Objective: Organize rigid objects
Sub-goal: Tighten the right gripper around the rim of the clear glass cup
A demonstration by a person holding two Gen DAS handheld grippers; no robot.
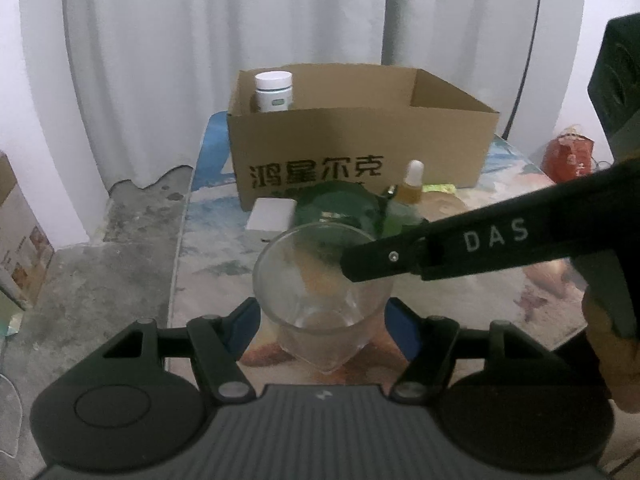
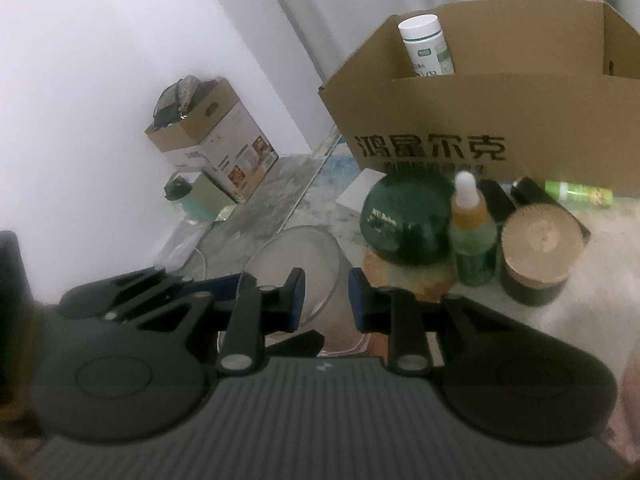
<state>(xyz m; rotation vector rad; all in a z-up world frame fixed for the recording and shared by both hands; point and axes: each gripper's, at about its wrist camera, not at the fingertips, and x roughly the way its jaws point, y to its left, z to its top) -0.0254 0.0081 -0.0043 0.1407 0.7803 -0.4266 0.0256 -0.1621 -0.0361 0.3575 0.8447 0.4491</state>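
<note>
Clear glass cup [image 1: 324, 280] stands near on the patterned table [image 1: 500, 184], in front of the cardboard box [image 1: 360, 148]. Left gripper [image 1: 322, 320] has its blue pads either side of the cup's lower body, apparently pressing it. Right gripper [image 2: 326, 300], reaching in from the right, is pinched onto the cup's rim. A white bottle [image 1: 274, 91] stands in the box's far-left corner.

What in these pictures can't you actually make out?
- Cardboard box interior: front wall hides all but the white bottle, both views.
- Green jar label: blurred, too small, right wrist view.
- Glass cup right rim: right gripper covers it, left wrist view.
</note>
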